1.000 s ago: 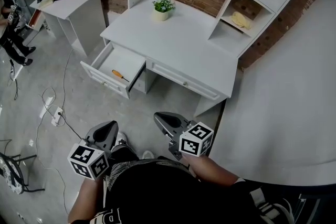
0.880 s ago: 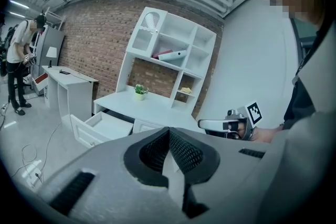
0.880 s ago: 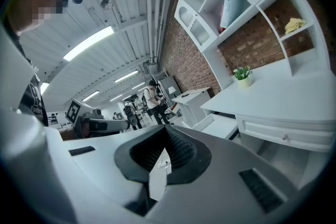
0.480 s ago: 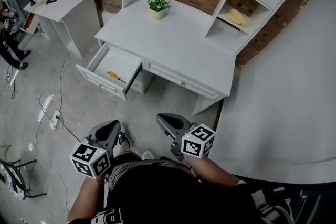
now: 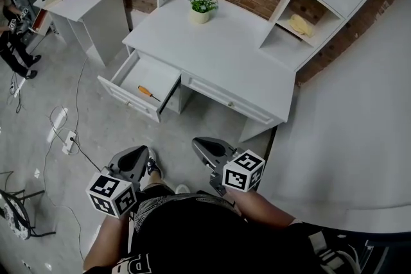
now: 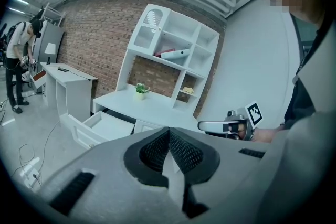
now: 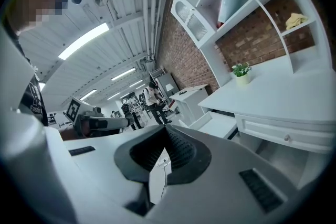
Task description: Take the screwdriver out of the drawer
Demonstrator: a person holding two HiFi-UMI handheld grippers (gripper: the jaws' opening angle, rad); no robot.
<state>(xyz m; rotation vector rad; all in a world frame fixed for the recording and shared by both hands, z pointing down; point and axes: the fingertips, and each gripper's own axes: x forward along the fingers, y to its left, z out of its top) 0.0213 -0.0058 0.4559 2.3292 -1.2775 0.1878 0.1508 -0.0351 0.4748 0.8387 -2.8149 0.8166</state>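
The screwdriver (image 5: pixel 147 92), with an orange handle, lies in the open left drawer (image 5: pixel 123 93) of the white desk (image 5: pixel 225 61). The drawer (image 6: pixel 105 124) also shows in the left gripper view, but the screwdriver cannot be made out there. My left gripper (image 5: pixel 137 154) and right gripper (image 5: pixel 201 144) are held low over the floor, well short of the desk. Each has its jaws together with nothing between them, as the left gripper (image 6: pixel 169 131) and right gripper (image 7: pixel 167 129) show in their own views. The drawer (image 7: pixel 216 124) appears side-on in the right gripper view.
A potted plant (image 5: pixel 201 8) stands on the desk, and a yellow thing (image 5: pixel 298 24) lies in the shelf unit. A smaller white table (image 5: pixel 83 0) is at the back left beside a person (image 5: pixel 13 42). Cables and a power strip (image 5: pixel 67 141) lie on the floor. A white wall (image 5: pixel 359 138) runs along the right.
The head view has swung slightly, so the desk sits a little further right in frame. Both grippers stay shut and in nearly the same place.
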